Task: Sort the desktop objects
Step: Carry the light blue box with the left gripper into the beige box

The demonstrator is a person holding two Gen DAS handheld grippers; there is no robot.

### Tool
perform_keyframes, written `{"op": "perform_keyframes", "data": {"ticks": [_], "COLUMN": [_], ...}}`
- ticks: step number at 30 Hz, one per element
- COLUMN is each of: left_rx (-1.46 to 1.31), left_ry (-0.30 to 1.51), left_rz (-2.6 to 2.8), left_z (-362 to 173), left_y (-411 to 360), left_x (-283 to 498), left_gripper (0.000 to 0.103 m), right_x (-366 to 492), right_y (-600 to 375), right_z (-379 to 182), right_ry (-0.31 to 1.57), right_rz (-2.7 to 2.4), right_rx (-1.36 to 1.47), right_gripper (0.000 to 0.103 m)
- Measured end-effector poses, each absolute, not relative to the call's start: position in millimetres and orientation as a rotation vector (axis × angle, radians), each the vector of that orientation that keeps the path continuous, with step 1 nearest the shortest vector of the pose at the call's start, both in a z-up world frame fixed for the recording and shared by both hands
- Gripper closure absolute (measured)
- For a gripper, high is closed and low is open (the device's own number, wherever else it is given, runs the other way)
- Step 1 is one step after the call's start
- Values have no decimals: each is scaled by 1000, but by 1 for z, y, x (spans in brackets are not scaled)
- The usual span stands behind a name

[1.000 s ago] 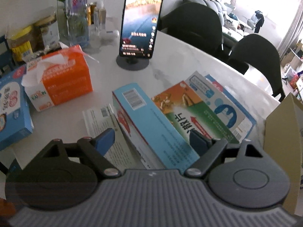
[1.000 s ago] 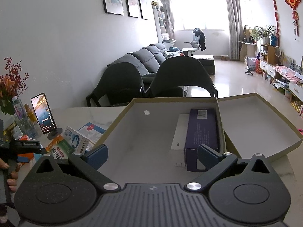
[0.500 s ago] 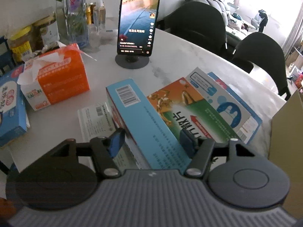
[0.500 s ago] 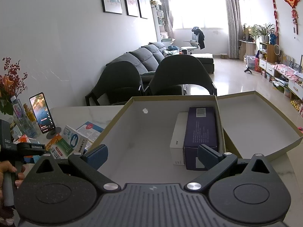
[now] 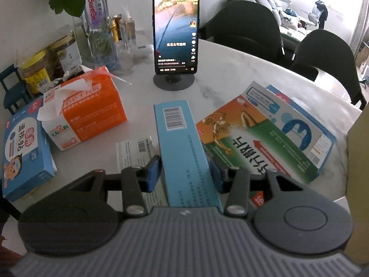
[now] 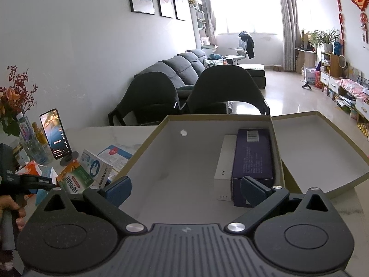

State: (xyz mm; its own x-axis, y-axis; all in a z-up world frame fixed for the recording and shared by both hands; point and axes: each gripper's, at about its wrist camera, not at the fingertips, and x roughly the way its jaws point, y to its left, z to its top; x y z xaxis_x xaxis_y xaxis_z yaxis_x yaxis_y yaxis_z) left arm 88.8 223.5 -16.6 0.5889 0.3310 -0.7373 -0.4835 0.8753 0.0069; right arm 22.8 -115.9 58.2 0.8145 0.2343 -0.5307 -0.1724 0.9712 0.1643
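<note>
A: Where does the left gripper (image 5: 184, 170) stand?

B: Low centre of its own view, pointing toward twelve o'clock. Its jaws are closing, with the long light-blue box (image 5: 183, 152) between them. The blue pads (image 5: 154, 169) sit right against the box's long sides, so I read it as gripped.

A: And what lies around that box?

B: At three o'clock of it, the orange-and-green medicine box (image 5: 249, 143) lies tilted, with a blue-and-white box (image 5: 297, 129) printed with a 3 behind it. At nine o'clock a white leaflet (image 5: 133, 152) lies flat on the marble table (image 5: 230, 73). At ten o'clock is the orange tissue pack (image 5: 87, 113), and past it, at the far left, a blue children's patch box (image 5: 23, 147). Straight ahead at twelve stands a phone (image 5: 175, 30) on a round stand, screen lit.

A: The right gripper (image 6: 184, 189)?

B: Spread wide, nothing between the fingers. It hangs over the open cardboard box (image 6: 207, 120). Inside, at one o'clock from the gripper, a dark purple box (image 6: 252, 157) lies beside a white box (image 6: 224, 161), touching it.
</note>
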Motion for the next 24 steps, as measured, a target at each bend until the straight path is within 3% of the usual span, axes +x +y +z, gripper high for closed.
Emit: {"op": "perform_keyframes", "data": {"ticks": [3, 24], "left_rx": [-185, -160], "left_ry": [800, 631], "left_rz": [505, 471], "left_z": [-14, 40], "left_y": [223, 201], "left_x": [88, 79], "left_gripper": [68, 68], "right_x": [22, 15], "right_y": [-117, -123], "right_z": [60, 65], "right_ry": [577, 557], "right_rz": [214, 217], "right_rx": [110, 113], "right_gripper": [2, 2]}}
